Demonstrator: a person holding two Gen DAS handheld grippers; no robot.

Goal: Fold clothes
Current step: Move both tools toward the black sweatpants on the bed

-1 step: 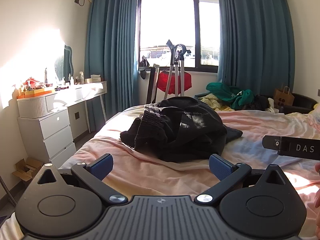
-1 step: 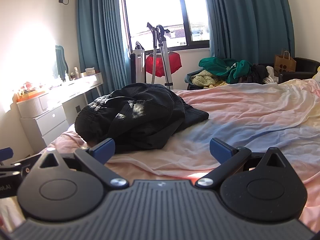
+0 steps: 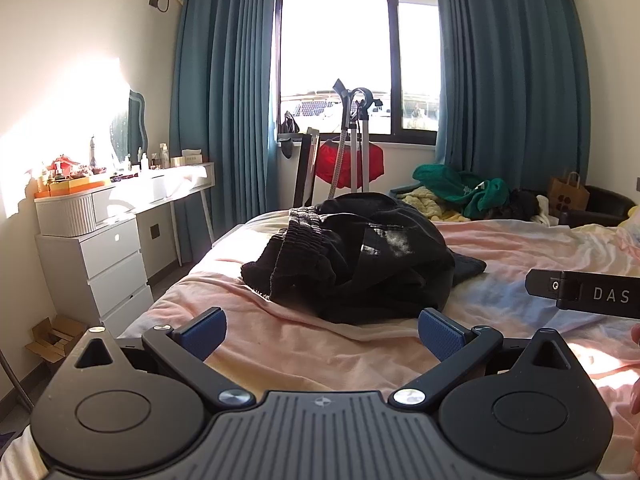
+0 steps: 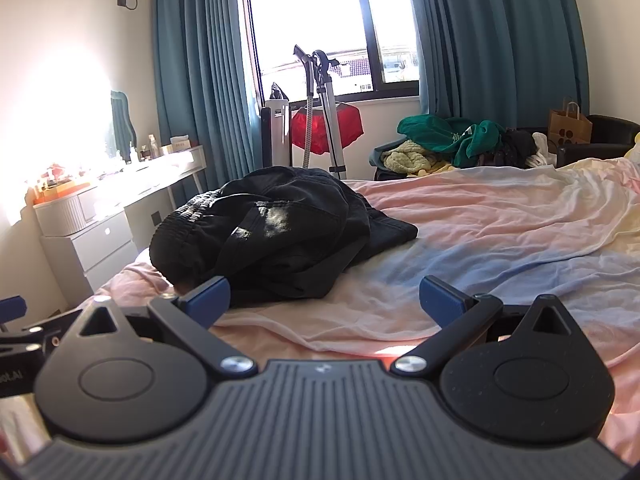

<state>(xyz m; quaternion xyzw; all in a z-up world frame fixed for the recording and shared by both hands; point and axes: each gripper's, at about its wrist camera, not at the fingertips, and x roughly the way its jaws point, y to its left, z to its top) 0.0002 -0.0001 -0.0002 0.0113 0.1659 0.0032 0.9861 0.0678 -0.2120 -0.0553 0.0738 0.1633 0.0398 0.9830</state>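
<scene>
A crumpled black garment with a ribbed elastic waistband lies in a heap on the bed, which has a pink and pale blue sheet. It also shows in the right wrist view, left of centre. My left gripper is open and empty, just short of the heap's near edge. My right gripper is open and empty, low over the sheet, its left finger near the heap's front. The right gripper's body shows at the right edge of the left wrist view.
A white dresser and desk stand left of the bed. A chair, a garment steamer and a red cloth stand by the window. A pile of green and yellow clothes and a paper bag lie beyond the bed.
</scene>
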